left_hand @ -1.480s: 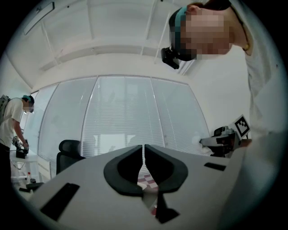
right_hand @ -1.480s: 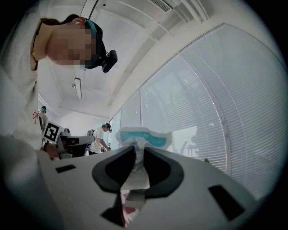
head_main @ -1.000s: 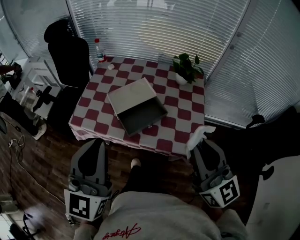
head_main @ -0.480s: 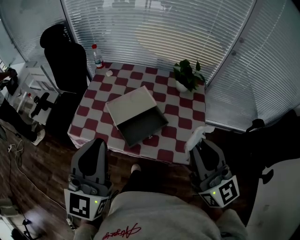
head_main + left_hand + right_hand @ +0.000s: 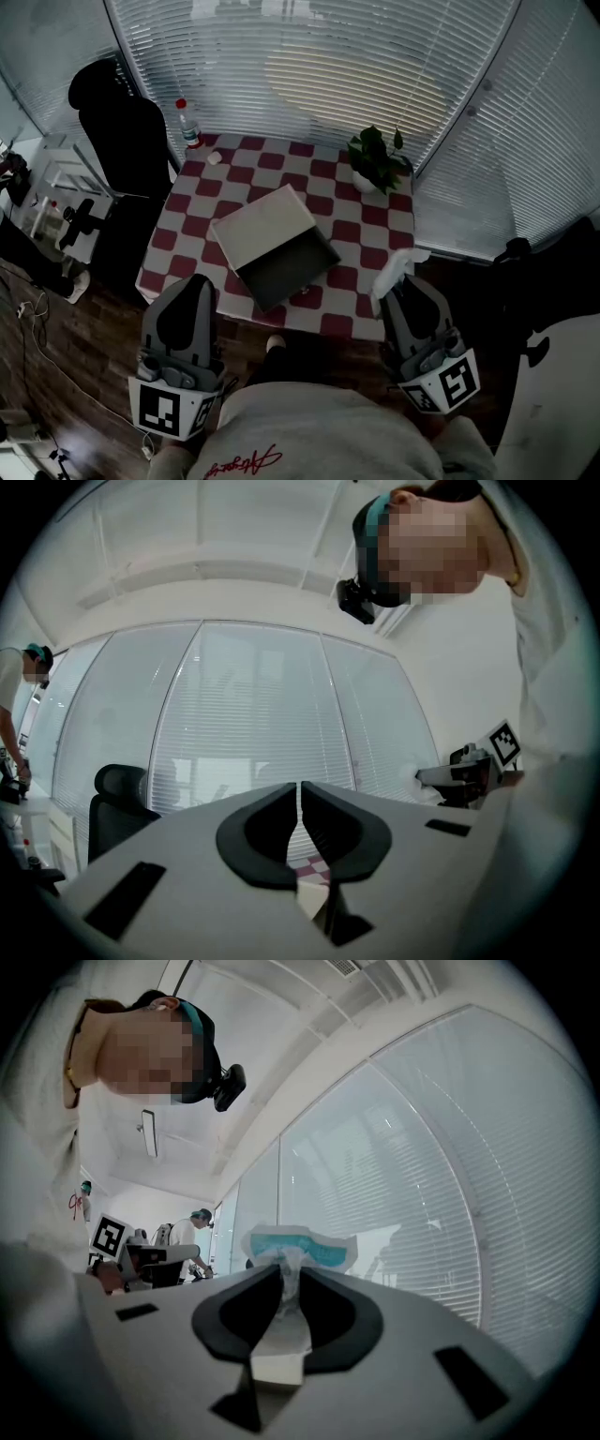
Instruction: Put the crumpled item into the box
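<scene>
Head view, clock read from the table's centre.

- Table (image 5: 375,230), red-and-white checked cloth, set against the window blinds (image 5: 309,66).
- Box (image 5: 286,262) near the middle, dark inside, open. Its pale lid (image 5: 265,225) is laid back toward 11 o'clock.
- Potted plant (image 5: 375,159) at the 1 o'clock corner. Bottle (image 5: 186,124) with a red cap at the 11 o'clock corner, with a small white object (image 5: 215,158) just beside it.
- Black chair (image 5: 117,131) off the table's edge at 10 o'clock.

Grippers:
- Right gripper (image 5: 397,279) is at 5 o'clock, off the table's near edge. Its jaws are clamped on the crumpled item (image 5: 400,264), white with a teal patch. In the right gripper view the item (image 5: 298,1249) bunches up between the pads and fans out above the tips of the right gripper (image 5: 289,1283). The item is well apart from the box, not over it.
- Left gripper (image 5: 192,283) is at 7 o'clock, over the near edge. In its own view the jaws of the left gripper (image 5: 300,799) are drawn together to a thin slit with nothing between them.
</scene>
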`<action>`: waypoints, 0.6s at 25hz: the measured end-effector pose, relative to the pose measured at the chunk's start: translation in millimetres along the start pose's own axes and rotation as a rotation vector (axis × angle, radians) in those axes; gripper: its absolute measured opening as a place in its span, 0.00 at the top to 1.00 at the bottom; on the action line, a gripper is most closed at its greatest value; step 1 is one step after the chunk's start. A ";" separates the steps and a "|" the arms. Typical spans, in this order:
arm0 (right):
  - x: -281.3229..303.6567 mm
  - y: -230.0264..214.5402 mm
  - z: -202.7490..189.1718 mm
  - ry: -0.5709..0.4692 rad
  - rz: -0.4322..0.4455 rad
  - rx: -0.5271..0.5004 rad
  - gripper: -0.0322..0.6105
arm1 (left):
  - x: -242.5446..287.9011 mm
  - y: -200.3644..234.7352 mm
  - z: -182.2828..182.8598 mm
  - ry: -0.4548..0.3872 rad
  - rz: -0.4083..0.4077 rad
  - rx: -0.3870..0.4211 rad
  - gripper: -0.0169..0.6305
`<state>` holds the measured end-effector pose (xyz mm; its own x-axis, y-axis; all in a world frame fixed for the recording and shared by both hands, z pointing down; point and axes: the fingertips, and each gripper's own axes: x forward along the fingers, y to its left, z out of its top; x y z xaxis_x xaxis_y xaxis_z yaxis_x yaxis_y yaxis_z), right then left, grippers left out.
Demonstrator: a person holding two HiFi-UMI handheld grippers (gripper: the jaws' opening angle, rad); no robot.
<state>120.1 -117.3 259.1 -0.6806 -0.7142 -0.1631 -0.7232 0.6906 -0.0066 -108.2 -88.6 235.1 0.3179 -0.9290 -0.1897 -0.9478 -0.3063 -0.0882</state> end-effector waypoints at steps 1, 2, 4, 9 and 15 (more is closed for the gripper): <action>4.1 -1.1 -1.0 0.000 -0.002 0.000 0.83 | 3.3 3.4 -1.1 0.001 -0.002 -0.001 0.93; 8.3 -2.0 -2.2 0.001 -0.003 0.000 0.83 | 6.6 6.9 -2.0 0.001 -0.004 -0.001 0.93; 16.8 -3.2 -4.6 0.002 -0.005 0.003 0.83 | 13.2 12.9 -3.5 0.001 -0.012 0.001 0.93; 35.7 -5.1 -5.2 0.006 -0.008 -0.001 0.83 | 27.0 24.4 -7.9 0.007 -0.035 0.001 0.93; 57.9 -7.9 -8.3 0.002 -0.025 -0.004 0.83 | 43.0 42.0 -13.0 0.008 -0.058 -0.003 0.93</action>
<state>85.4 -165.1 257.9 -0.6627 -0.7314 -0.1610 -0.7404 0.6722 -0.0064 -134.7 -144.1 235.9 0.3723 -0.9112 -0.1761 -0.9278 -0.3605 -0.0961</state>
